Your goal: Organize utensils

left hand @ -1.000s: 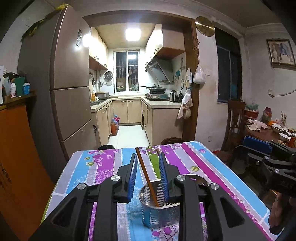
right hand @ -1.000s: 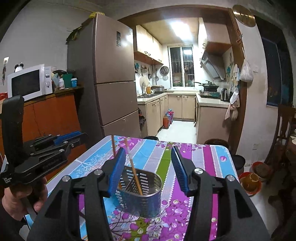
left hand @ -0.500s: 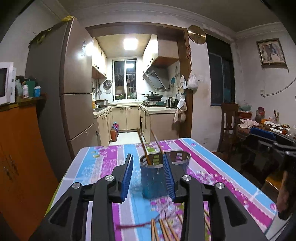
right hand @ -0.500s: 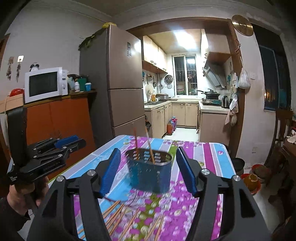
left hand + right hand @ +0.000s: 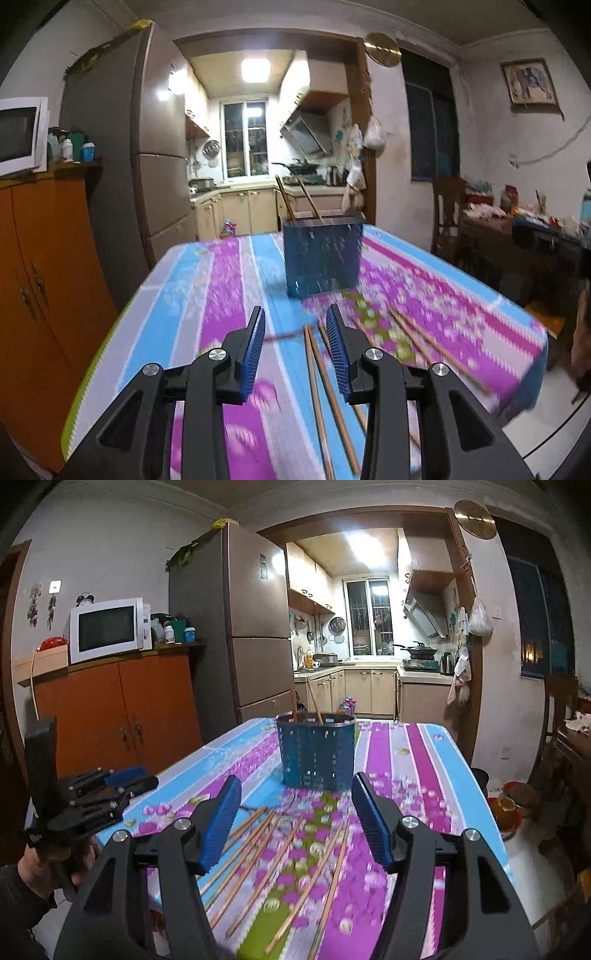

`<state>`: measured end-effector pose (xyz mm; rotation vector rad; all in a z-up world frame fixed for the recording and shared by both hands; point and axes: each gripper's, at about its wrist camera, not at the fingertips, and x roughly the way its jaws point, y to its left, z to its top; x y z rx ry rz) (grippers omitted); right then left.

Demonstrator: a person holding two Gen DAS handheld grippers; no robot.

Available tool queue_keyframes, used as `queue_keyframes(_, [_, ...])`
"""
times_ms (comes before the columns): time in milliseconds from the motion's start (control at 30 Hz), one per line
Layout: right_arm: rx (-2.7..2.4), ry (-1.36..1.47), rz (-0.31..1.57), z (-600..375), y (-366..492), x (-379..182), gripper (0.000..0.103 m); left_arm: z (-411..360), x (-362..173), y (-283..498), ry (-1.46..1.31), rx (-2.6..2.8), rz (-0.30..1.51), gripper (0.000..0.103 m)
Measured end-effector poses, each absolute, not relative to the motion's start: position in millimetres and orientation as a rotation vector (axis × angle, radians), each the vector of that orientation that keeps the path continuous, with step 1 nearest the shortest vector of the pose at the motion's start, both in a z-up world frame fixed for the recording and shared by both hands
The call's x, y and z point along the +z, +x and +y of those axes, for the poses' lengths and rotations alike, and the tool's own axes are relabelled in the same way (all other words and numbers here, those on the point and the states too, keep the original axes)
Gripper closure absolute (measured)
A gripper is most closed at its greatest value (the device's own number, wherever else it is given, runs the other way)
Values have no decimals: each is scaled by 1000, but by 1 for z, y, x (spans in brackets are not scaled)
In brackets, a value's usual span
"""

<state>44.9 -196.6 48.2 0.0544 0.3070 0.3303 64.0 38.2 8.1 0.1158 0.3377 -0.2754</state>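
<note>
A perforated metal utensil holder (image 5: 322,256) (image 5: 316,751) stands on the striped floral tablecloth (image 5: 221,295) (image 5: 413,760), with two wooden chopsticks (image 5: 286,199) (image 5: 314,703) upright in it. Several loose chopsticks (image 5: 325,384) (image 5: 258,849) lie on the cloth in front of it. My left gripper (image 5: 295,343) is open and empty, low over the near chopsticks. My right gripper (image 5: 297,819) is open wide and empty above the scattered chopsticks. The left gripper also shows at the left of the right wrist view (image 5: 110,786).
An orange cabinet (image 5: 122,709) with a microwave (image 5: 109,629) and a tall fridge (image 5: 255,627) stand to the left. A wooden chair (image 5: 448,206) and a cluttered side table (image 5: 524,221) stand to the right. The kitchen lies beyond the table's far edge.
Both grippers have pulled back and down from the holder. The holder now sits farther off, and loose chopsticks have come into view under both grippers. Both stay open.
</note>
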Motion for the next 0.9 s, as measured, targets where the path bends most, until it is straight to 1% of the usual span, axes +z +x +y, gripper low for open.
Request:
queue_keyframes(100, [327, 64, 316, -190, 29, 30, 49, 42, -20, 57, 121, -292, 380, 67])
queue_keyframes(367, [311, 51, 383, -170, 7, -25, 57, 43, -91, 36, 128, -358, 468, 67])
queue_keyframes(433, [307, 41, 401, -166, 5, -38, 62, 41, -102, 33, 138, -364, 471, 67])
queue_keyframes(600, [321, 31, 466, -152, 3, -73, 74, 42, -115, 32, 138, -358, 467, 69])
queue_keyframes(700, [332, 25, 504, -141, 3, -88, 80, 41, -117, 32, 145, -356, 455, 75])
queue_keyframes(767, [339, 25, 514, -134, 4, -94, 81, 40, -117, 33, 150, -354, 448, 80])
queue_keyframes(900, [347, 7, 515, -116, 9, -98, 83, 38, -117, 31, 154, -354, 438, 82])
